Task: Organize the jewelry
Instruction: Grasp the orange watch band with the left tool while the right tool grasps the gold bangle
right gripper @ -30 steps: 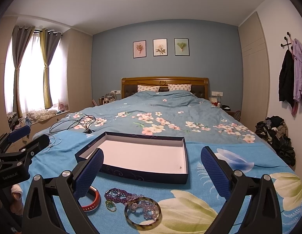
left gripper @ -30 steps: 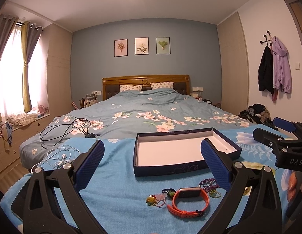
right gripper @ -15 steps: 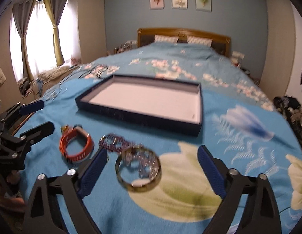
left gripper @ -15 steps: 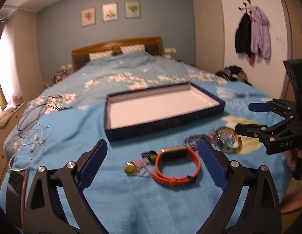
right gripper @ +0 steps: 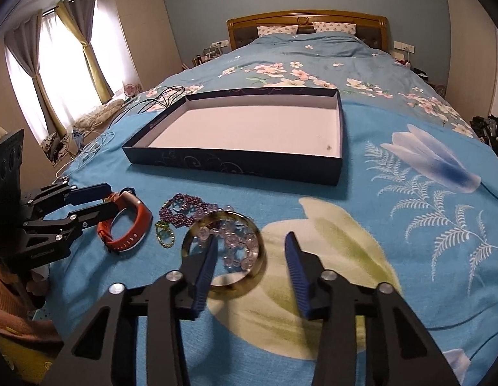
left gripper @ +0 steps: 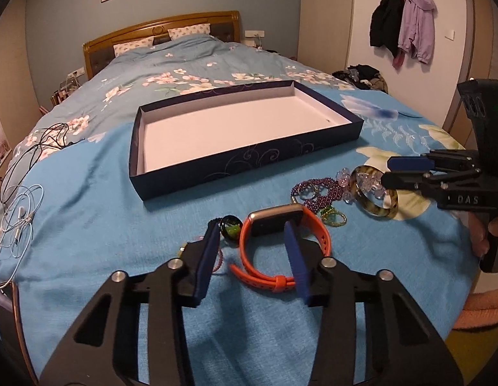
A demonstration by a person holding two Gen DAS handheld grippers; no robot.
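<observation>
A shallow dark blue box (left gripper: pixel 249 157) (right gripper: pixel 233 164) with a white inside lies on the blue bedspread. In front of it lie an orange watch (left gripper: pixel 274 222) (right gripper: pixel 133 225), a purple bead bracelet (left gripper: pixel 316 193) (right gripper: pixel 184 209), a yellow-brown bangle (left gripper: pixel 381 214) (right gripper: pixel 258 257) with clear beads inside, a green-black ring (left gripper: pixel 231 225) and a small green chain (left gripper: pixel 332 217) (right gripper: pixel 163 231). My left gripper (left gripper: pixel 251 228) (right gripper: pixel 115 197) is closing, with the watch band's left side between its jaws and untouched. My right gripper (right gripper: pixel 252 238) (left gripper: pixel 386 170) is closing astride the bangle's right rim, pads apart from it.
White earphone cables (left gripper: pixel 20 222) and a black cable (left gripper: pixel 46 141) lie at the bed's left side. Coats (left gripper: pixel 403 22) hang on the right wall above a clothes pile (left gripper: pixel 361 74). The bed's edge runs just right of the bangle. A hand (left gripper: pixel 484 234) holds the right gripper.
Both grippers have tipped downward and sunk toward the jewelry. Their jaws have narrowed from wide apart, the left around the watch band and the right over the bangle.
</observation>
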